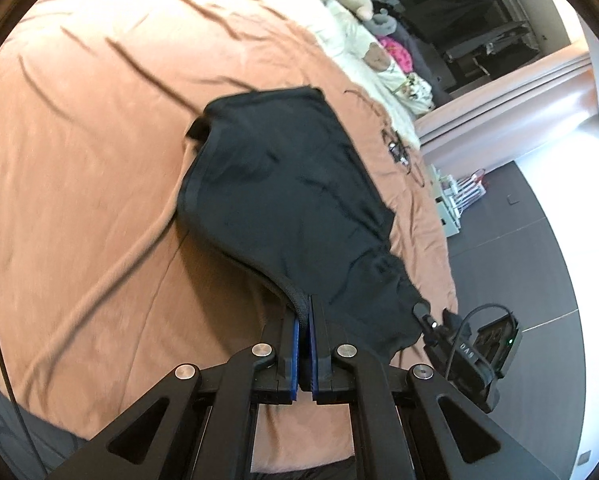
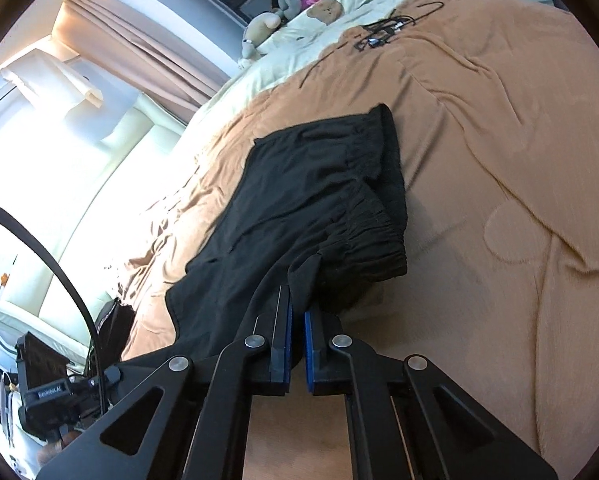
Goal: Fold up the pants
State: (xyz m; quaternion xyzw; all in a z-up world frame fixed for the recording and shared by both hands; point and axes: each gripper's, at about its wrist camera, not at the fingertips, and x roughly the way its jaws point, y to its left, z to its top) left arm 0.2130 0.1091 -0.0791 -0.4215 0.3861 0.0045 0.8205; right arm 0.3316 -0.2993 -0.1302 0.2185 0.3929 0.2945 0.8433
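Observation:
Black pants [image 1: 283, 192] lie on a brown bedspread [image 1: 79, 140], their near end lifted off it. My left gripper [image 1: 306, 308] is shut on the pants' near edge, a corded hem pinched between its blue pads. In the right wrist view the same pants [image 2: 311, 200] stretch away from me, with the gathered waistband [image 2: 383, 232] on the right. My right gripper [image 2: 297, 308] is shut on a fold of the black fabric. The right gripper's body also shows at the lower right of the left wrist view [image 1: 475, 356].
A tangle of black cable [image 2: 383, 32] lies on the bedspread [image 2: 499, 160] beyond the pants. Pillows and plush toys [image 2: 323, 4] sit at the head of the bed. A dark floor [image 1: 519, 260] borders the bed's right edge. A white sofa [image 2: 111, 152] stands by the bright window.

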